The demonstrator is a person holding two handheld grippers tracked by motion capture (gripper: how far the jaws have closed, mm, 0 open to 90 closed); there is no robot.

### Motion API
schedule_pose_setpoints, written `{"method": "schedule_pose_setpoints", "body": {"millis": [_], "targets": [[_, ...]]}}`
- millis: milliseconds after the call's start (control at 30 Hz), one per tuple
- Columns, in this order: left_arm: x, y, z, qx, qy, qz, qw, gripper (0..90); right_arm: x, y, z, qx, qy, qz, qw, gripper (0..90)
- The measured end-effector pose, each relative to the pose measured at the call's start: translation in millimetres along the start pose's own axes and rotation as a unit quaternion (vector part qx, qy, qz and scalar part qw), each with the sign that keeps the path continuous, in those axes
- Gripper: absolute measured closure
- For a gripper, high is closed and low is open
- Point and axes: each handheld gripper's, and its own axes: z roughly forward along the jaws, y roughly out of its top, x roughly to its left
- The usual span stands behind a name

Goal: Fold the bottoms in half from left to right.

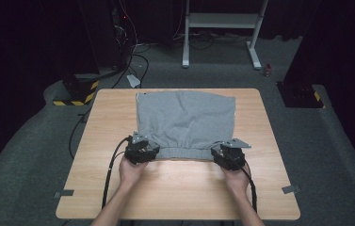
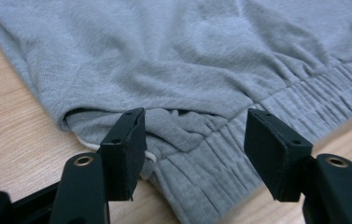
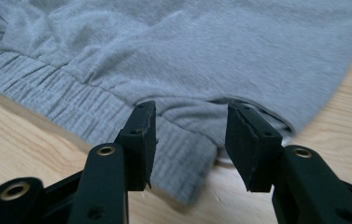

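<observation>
The grey garment [image 1: 187, 121] lies flat on the wooden worktop [image 1: 269, 141], its ribbed waistband [image 1: 184, 152] toward the person. The left gripper [image 2: 194, 154] stands at the waistband's left corner, jaws apart around the band, pads clear of the cloth. The right gripper [image 3: 190, 142] stands at the right corner, jaws likewise parted around the band's end, not pressing on it.
</observation>
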Motion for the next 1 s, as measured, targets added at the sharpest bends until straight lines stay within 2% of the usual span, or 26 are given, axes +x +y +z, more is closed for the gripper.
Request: {"method": "schedule_pose_setpoints", "body": {"millis": [67,267,333,400,500,600,633,700,800,833,1000], "targets": [[-0.9,0.9,4.4,0.007,0.002,0.000,1.0000,37.7,3.5,3.0,8.5,0.001,0.008,0.000,1.0000,51.9],[-6.8,9.1,10.5,0.014,0.007,0.017,0.9997,35.8,12.8,8.7,24.1,0.013,0.002,-0.014,0.9998,50.1],[-7.8,9.6,13.9,0.011,0.010,0.016,0.9998,35.7,12.3,9.3,29.2,0.017,-0.004,-0.008,0.9998,47.7],[-7.5,6.4,21.4,0.028,0.011,0.012,0.9995,35.0,10.1,8.6,34.0,0.024,-0.007,-0.002,0.9997,47.0],[-8.6,3.5,24.5,0.031,0.012,0.016,0.9993,33.7,7.5,5.2,40.0,0.038,-0.006,0.015,0.9991,44.6],[-9.1,2.8,25.0,0.030,0.013,0.018,0.9993,33.7,6.5,3.1,40.9,0.037,-0.006,0.019,0.9991,43.2],[-8.0,1.4,26.2,0.030,0.008,0.014,0.9994,33.2,6.8,1.7,41.7,0.040,-0.007,0.008,0.9991,42.7],[-6.7,0.8,26.4,0.027,0.006,0.010,0.9996,33.0,7.6,0.5,41.6,0.039,-0.008,0.002,0.9992,42.8],[-7.2,-1.0,26.0,0.023,0.007,0.011,0.9997,33.0,6.4,-1.7,41.5,0.035,-0.002,0.007,0.9994,42.9],[-7.4,-2.2,25.7,0.020,0.006,0.009,0.9997,33.0,4.1,-3.5,40.8,0.035,0.006,0.017,0.9992,43.1],[-9.2,-5.8,23.5,0.014,0.006,0.017,0.9997,33.1,5.8,-4.8,38.1,0.039,0.004,0.013,0.9991,43.3]]}}
